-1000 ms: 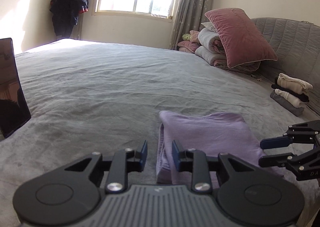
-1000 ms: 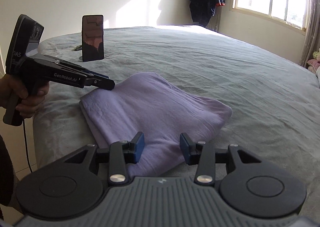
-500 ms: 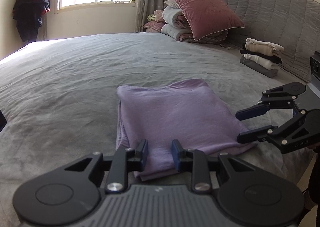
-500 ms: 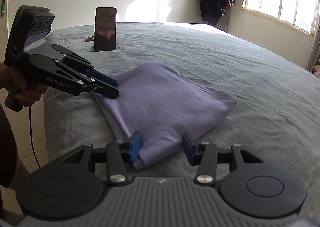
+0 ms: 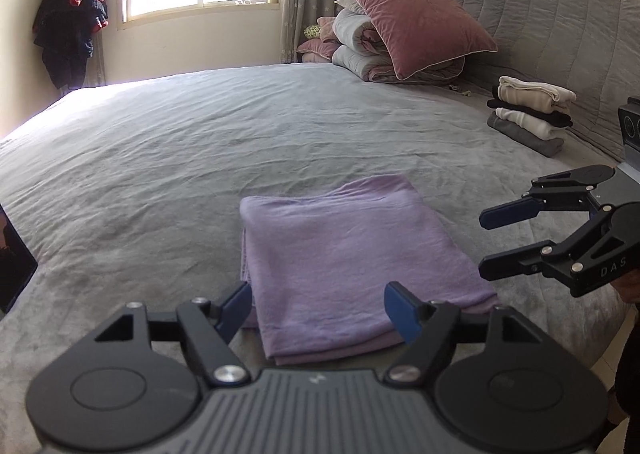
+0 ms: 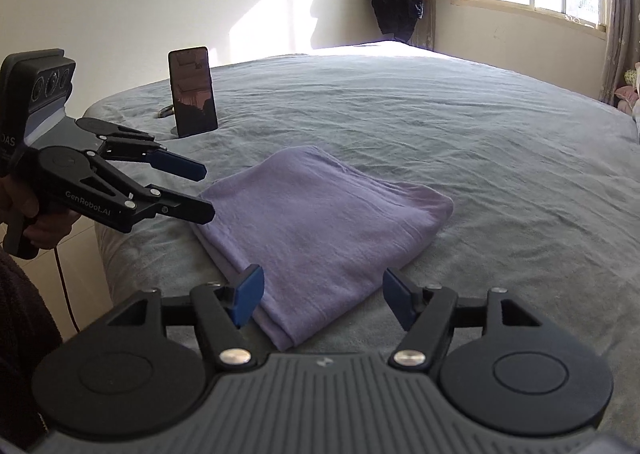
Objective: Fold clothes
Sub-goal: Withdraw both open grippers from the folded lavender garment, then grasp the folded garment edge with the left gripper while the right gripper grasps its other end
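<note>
Lilac garment (image 5: 348, 254) lies folded into a neat rectangle at the near edge of the bed (image 5: 200, 141), so this item looks done. Left gripper (image 5: 318, 310) and right gripper (image 6: 320, 300) are both opening, fingers wide and holding nothing, cloth just below them. Left to do, likely: move it to the folded stack (image 5: 530, 113) at far right.

Left gripper (image 5: 320, 308), right gripper (image 6: 322, 296): black linkage arms, blue finger pads, silver screws, ribbed grey housing. White "GenRobot.AI", "DAS" lettering. Dark sleeve (image 6: 24, 334), lower left of right wrist view.
</note>
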